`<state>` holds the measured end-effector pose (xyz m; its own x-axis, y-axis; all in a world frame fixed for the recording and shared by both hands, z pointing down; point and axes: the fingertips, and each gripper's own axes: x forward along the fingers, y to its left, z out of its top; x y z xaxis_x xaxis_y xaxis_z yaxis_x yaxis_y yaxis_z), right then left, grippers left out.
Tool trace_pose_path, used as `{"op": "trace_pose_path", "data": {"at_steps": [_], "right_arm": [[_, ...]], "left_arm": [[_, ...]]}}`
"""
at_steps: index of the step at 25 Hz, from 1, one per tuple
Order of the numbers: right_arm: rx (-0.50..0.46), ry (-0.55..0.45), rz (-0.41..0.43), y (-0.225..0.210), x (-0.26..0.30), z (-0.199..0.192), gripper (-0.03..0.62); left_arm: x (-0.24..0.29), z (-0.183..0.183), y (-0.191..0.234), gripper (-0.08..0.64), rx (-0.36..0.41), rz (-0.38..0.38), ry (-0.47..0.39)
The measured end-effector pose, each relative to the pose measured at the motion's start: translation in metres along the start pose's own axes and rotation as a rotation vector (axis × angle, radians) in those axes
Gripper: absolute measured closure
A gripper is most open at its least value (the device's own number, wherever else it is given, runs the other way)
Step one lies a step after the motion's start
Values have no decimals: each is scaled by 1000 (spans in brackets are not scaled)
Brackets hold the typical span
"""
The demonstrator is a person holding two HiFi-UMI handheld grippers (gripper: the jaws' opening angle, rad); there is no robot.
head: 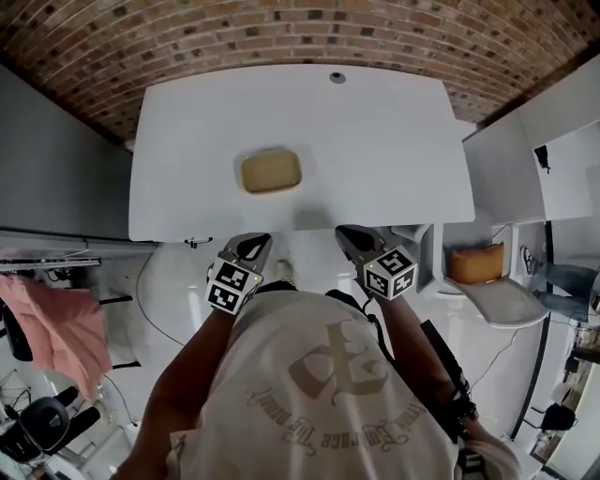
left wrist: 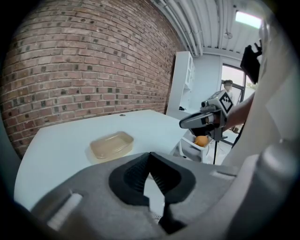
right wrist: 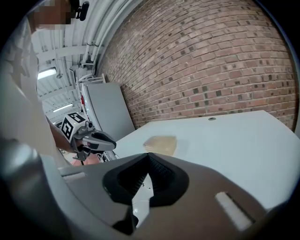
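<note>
Left gripper (left wrist: pixel 149 154): jaws pressed together at the tips, nothing between them. Right gripper (right wrist: pixel 148 155): same, jaws together and empty. Both are held close to the person's body, side by side, on the near side of the tabletop (head: pixel 394 141) edge and not touching it.

Tub (head: pixel 271 172): shallow, translucent, tan. It sits alone on the tabletop, left of centre, far of both grippers and well apart from them, roughly ahead of the left one. Brick wall (head: pixel 281 28) rises beyond the far edge. White side unit (head: pixel 502 302) stands off to the right with an orange thing (head: pixel 475 262) in it.

Risks, as a judgement:
- With the jaws together, any contact with the tub would push it, not grip it. It looks light and the tabletop looks smooth, so it would likely skate toward the far edge.
- The thin rim could flex and slip out of a shallow pinch.
- The grippers are near each other, so swinging both toward the one tub could knock them together.
- A low move forward could clip the near tabletop edge.
</note>
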<state>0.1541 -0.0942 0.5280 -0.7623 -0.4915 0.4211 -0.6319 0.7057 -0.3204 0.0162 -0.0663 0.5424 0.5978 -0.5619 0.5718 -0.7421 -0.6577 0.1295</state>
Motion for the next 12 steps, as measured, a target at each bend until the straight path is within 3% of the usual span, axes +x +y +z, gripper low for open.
{"op": "trace_pose_path", "data": {"at_steps": [3, 12], "right_arm": [[-22, 16, 12, 0, 22, 12, 583], [-108, 90, 56, -1, 73, 39, 583]], "left_arm": [[-2, 2, 17, 557, 14, 8, -6], [-16, 5, 56, 557, -53, 47, -49]]}}
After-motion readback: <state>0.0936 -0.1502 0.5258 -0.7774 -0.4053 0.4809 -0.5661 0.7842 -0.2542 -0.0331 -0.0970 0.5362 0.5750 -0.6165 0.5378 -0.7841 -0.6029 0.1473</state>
